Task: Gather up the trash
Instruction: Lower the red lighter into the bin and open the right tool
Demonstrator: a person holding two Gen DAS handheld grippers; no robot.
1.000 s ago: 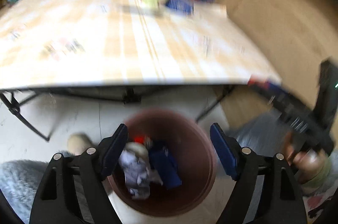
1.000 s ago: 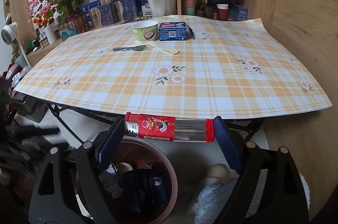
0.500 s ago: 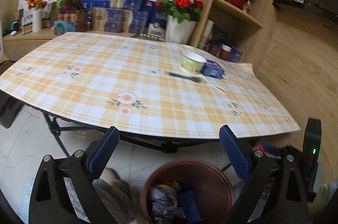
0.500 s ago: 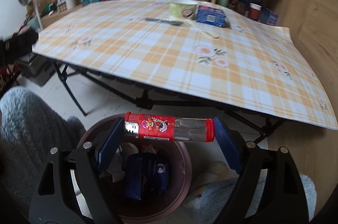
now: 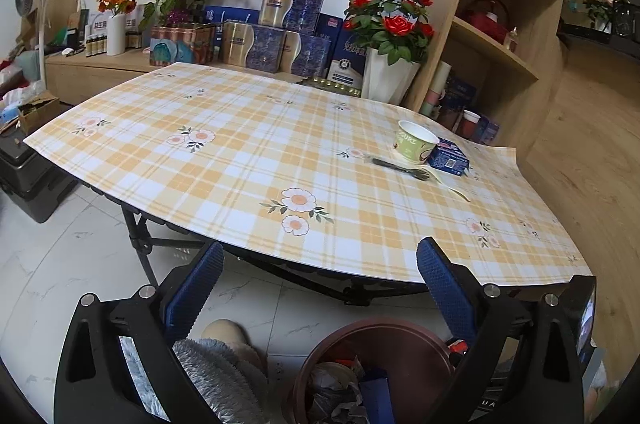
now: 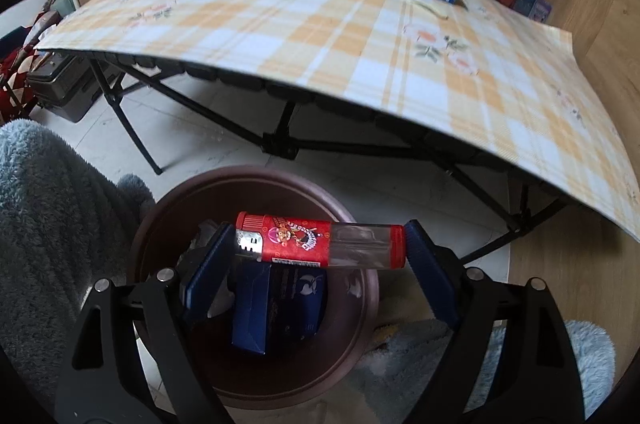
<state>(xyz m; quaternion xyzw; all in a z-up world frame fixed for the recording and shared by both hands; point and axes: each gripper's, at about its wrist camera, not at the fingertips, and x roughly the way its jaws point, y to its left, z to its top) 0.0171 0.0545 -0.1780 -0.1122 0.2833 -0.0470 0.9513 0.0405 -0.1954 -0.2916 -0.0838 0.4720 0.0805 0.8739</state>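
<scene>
Tube [image 6: 320, 242]: clamped end to end in right gripper [image 6: 316, 264], long axis crosswise.
Bin [image 6: 256, 180]: directly beneath those jaws.
Left gripper [image 5: 320, 288]: spread wide, empty.

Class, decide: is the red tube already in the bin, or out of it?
Out. The red tube lies sideways, clamped in the right claw above the brown bin.

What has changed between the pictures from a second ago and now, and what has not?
The left gripper, empty, has swung up from the trash bin toward the table. The right gripper has lowered its red-capped tube over the bin. The tube stays clamped.
</scene>
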